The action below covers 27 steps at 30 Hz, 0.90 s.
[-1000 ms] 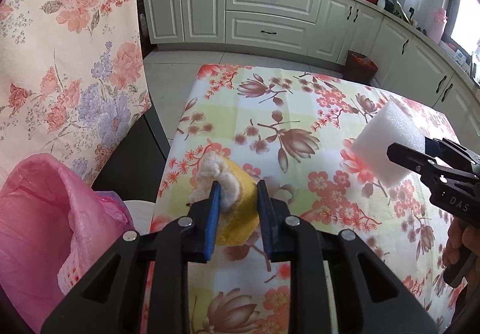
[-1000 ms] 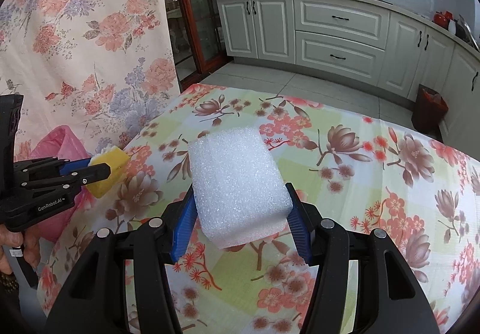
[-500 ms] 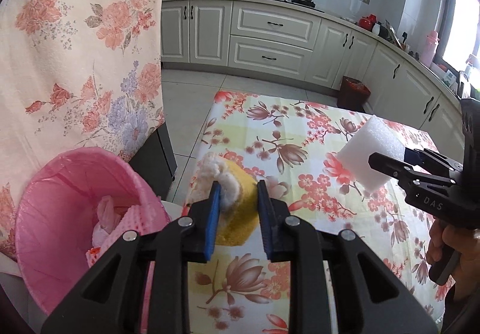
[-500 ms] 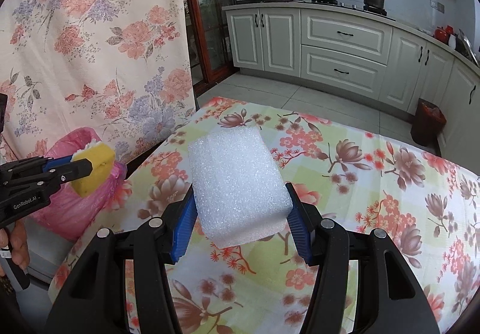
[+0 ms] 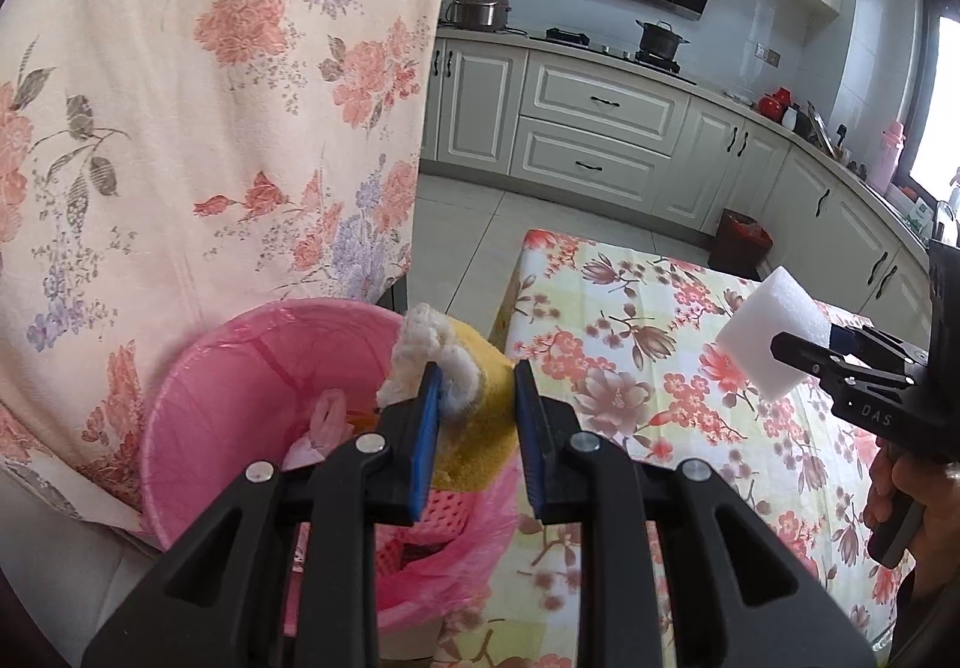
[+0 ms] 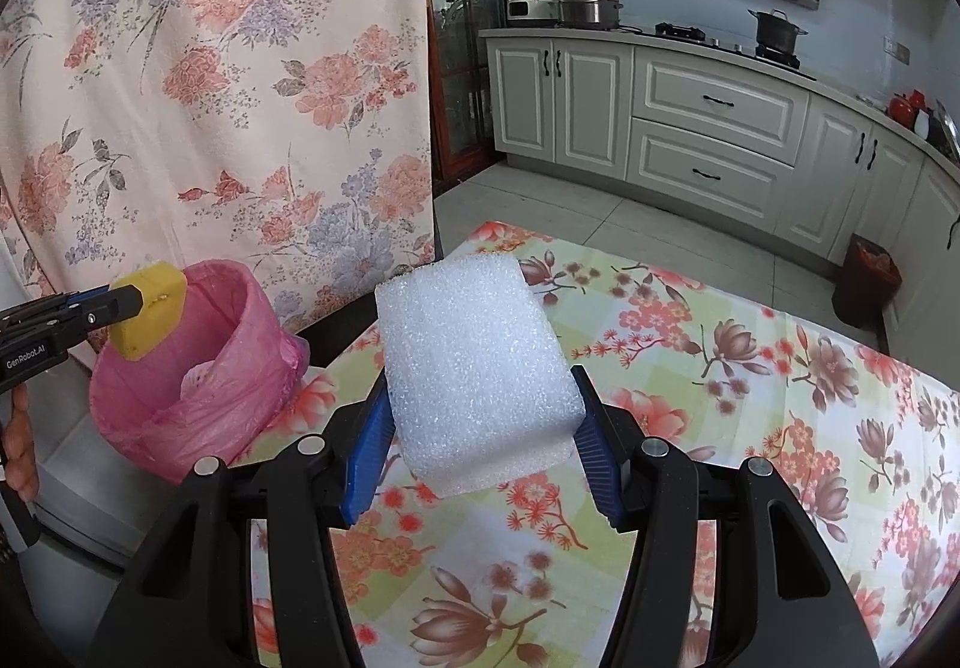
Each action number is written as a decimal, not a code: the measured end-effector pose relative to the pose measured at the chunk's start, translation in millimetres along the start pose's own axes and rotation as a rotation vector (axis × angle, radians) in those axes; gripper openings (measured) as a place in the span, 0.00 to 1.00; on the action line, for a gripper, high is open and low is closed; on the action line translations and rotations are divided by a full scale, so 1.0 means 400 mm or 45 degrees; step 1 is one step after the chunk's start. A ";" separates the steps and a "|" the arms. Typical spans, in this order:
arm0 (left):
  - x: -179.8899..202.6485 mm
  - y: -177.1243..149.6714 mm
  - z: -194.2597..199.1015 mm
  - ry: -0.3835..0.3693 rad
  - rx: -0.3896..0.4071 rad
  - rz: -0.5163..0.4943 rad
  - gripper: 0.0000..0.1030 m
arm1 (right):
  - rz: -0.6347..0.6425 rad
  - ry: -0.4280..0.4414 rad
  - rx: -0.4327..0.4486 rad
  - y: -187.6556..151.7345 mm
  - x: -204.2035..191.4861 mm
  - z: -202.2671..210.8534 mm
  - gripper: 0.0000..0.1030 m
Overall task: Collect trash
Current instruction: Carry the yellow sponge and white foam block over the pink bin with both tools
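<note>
left gripper [image 5: 474, 410]: clamped on a yellow sponge with a ragged white pad [image 5: 462, 386], now carried off the table edge to the rim of the pink-lined waste bin [image 5: 240, 386], which has come into full view beside the table; release looks like the next step. right gripper [image 6: 480, 440]: closed on a white foam block [image 6: 474, 368], raised over the floral tablecloth [image 6: 780, 428], apparently queued for the same bin. beyond: floral curtain [image 6: 210, 98], cream kitchen cabinets [image 6: 708, 128].
</note>
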<state>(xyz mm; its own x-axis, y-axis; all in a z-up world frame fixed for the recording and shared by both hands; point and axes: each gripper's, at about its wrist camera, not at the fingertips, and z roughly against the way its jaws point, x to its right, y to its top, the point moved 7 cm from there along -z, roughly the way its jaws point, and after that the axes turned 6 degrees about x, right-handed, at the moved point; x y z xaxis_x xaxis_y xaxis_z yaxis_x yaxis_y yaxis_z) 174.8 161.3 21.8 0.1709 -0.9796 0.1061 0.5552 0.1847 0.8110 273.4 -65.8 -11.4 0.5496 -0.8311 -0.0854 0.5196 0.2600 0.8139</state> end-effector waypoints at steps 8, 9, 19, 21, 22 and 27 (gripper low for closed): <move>-0.113 0.002 0.045 0.049 0.030 0.058 0.23 | 0.055 0.043 -0.003 0.029 -0.100 -0.019 0.52; -0.124 0.001 0.048 0.052 0.032 0.064 0.23 | 0.063 0.050 -0.004 0.033 -0.114 -0.023 0.52; -0.212 -0.013 0.079 0.075 0.055 0.118 0.23 | 0.133 0.124 -0.021 0.072 -0.261 -0.069 0.52; -0.225 -0.014 0.085 0.077 0.060 0.125 0.23 | 0.149 0.141 -0.028 0.078 -0.294 -0.081 0.52; -0.231 -0.014 0.087 0.078 0.063 0.127 0.23 | 0.158 0.149 -0.030 0.081 -0.309 -0.086 0.52; -0.257 -0.016 0.098 0.080 0.071 0.145 0.23 | 0.201 0.185 -0.044 0.097 -0.389 -0.114 0.52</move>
<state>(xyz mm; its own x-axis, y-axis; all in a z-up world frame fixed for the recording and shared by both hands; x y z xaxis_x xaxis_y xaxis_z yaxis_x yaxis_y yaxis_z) 121.9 257.6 28.2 0.2817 -0.9453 0.1643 0.4833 0.2878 0.8268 237.8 96.0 7.2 0.7132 -0.6996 -0.0425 0.4403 0.4001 0.8038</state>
